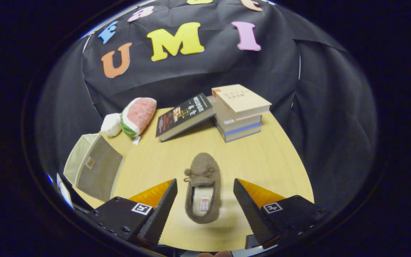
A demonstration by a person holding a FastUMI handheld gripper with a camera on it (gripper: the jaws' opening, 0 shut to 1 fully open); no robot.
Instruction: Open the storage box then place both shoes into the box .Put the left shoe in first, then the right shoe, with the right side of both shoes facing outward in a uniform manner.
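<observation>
One shoe (203, 188) lies on the table (262, 160) between my hand-held gripper's (204, 191) spread fingers, one box (93, 166) beside it.

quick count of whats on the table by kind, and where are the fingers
shoe: 1, between the open fingers, untouched
storage box: 1
books: 4, one dark leaning book and a stack of 3
plush toys: 2, watermelon slice and white one
total: 8
</observation>
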